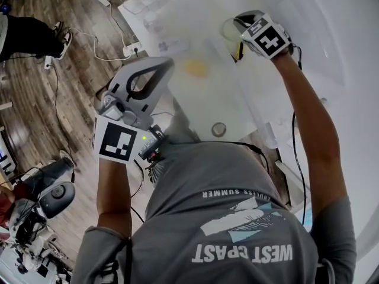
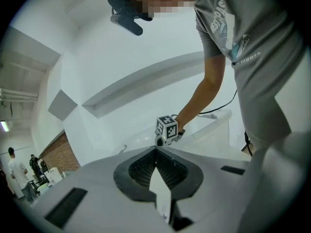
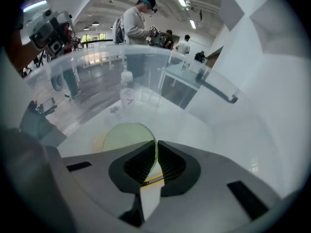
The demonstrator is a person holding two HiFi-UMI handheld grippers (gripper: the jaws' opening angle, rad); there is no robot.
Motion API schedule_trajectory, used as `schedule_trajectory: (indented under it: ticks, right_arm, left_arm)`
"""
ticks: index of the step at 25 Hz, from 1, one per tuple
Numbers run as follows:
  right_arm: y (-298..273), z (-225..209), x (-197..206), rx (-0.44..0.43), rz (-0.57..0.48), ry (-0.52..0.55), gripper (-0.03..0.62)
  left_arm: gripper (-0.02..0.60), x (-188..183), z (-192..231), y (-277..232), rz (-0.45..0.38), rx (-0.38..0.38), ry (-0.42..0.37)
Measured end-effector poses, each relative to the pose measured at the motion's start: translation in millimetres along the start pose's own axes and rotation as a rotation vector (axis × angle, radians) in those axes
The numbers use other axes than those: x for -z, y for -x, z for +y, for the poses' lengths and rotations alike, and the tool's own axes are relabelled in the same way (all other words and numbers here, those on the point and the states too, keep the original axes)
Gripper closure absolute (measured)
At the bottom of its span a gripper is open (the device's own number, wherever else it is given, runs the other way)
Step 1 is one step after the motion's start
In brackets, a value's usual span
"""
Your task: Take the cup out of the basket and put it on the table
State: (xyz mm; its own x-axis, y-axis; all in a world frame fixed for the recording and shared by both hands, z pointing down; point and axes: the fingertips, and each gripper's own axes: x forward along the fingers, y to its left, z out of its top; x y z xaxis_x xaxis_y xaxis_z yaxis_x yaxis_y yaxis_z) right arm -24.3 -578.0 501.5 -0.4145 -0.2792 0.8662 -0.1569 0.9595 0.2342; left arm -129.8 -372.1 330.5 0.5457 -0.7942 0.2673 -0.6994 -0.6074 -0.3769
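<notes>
Pinching the rim of the pale green cup, the right gripper is held at the far right, with the clear basket's wall curving just beyond. The left gripper is held near left, its jaws closed together on nothing.

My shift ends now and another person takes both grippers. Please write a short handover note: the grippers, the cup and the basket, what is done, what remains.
Right gripper: shut on the rim of the pale green cup.
Left gripper: shut, empty, held off to the side of the table.
The cup looks to be inside the clear basket, whose wall curves in front of it. I cannot tell whether it is lifted off the bottom.
Done: the cup is gripped.
Left to do: raise it over the wall, set it on the table, release.
</notes>
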Motion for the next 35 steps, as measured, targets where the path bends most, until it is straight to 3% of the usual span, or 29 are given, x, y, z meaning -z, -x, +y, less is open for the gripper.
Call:
schedule_trajectory:
  ticks: [8, 21, 29, 35]
  right_arm:
    - [146.2, 16.1, -46.8, 0.17, -0.251, 0.056, 0.565]
    - [313.7, 131.5, -37.3, 0.252, -0.515, 0.141, 0.565]
    - [348.6, 207.3, -5.1, 0.213, -0.563, 0.127, 0.565]
    - [336.0, 259.5, 6.2, 0.167, -0.558, 0.059, 0.565]
  left_arm:
    - [0.572, -41.5, -33.5, 4.2, -0.038, 0.003, -0.067]
    - [0.572, -86.6, -121.3, 19.2, -0.062, 0.035, -0.152]
    - [0.572, -97.4, -163.6, 35.5, -0.062, 0.053, -0.186]
    - [0.572, -91.2, -170.9, 51.1, -0.067, 0.077, -0.199]
